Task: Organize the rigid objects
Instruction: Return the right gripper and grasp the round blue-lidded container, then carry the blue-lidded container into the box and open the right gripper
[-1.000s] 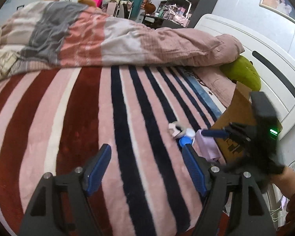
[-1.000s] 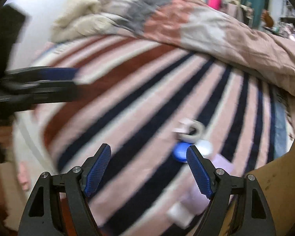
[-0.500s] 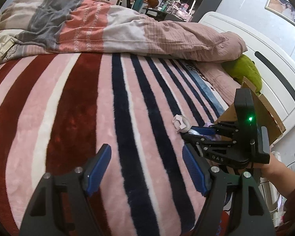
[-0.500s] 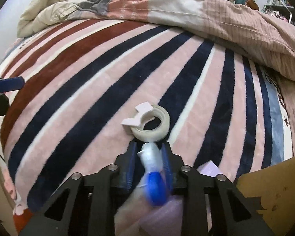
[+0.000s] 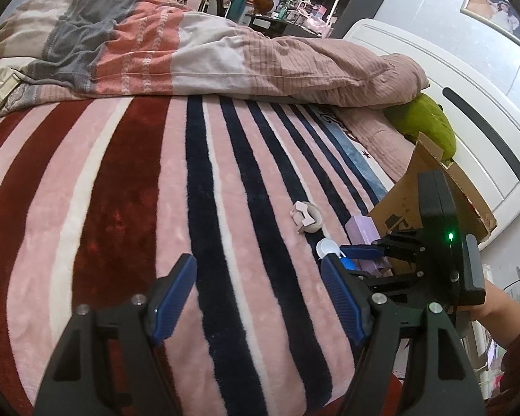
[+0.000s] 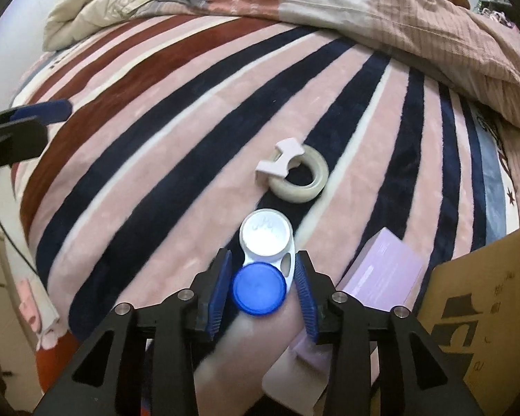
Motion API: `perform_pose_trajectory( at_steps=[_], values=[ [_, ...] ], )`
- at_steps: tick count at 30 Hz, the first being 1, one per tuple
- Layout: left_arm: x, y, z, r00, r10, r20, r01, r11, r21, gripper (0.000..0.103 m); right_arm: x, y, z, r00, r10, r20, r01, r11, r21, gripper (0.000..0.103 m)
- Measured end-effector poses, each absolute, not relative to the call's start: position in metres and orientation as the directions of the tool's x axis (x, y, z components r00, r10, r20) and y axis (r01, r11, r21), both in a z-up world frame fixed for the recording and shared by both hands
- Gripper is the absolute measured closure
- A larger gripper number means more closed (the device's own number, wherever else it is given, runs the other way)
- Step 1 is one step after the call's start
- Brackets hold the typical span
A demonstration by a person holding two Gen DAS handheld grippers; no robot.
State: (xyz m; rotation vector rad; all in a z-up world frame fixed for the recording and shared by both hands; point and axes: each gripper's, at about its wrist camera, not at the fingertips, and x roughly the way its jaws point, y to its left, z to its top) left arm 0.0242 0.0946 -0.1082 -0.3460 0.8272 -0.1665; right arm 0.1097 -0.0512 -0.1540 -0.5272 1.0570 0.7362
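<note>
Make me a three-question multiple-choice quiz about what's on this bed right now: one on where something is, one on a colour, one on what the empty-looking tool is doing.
1. Where does the tape ring lie?
A. in the cardboard box
B. on the striped blanket
C. on the shelf

2. What colours are the two caps of the lens case?
A. red and green
B. both black
C. white and blue

3. The left gripper is:
A. open, holding nothing
B. gripping the purple box
C. clamped on the ring

Answers: B, it rests on the stripes; C, one cap of each; A, its pads stand apart over bare blanket.
</note>
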Motion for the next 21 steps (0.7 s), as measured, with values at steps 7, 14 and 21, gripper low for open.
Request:
perform_pose_trajectory(
  at_steps=[7,14,21],
  values=[
    [0.023,0.088,-0.102,0.663,-0.302,-0.685,0.034,0.926,-0.376,0.031,0.094,-0.047,-0.143,0.319,0.341,-0.884,-0.791,0.609,-0.05,0.074],
    [0.024,0.067,-0.073,0.66,-0.4,-0.635,0.119,0.891,-0.438,0.033,0.056,-0.041,-0.09,0.327,0.488,-0.809,-0.86,0.508,-0.041,0.075],
    [0.034,0.024,-0.028,0.641,-0.537,-0.548,0.249,0.821,-0.514,0.067,0.035,-0.075,-0.025,0.396,0.61,-0.686,-0.868,0.493,-0.063,0.075]
  ],
)
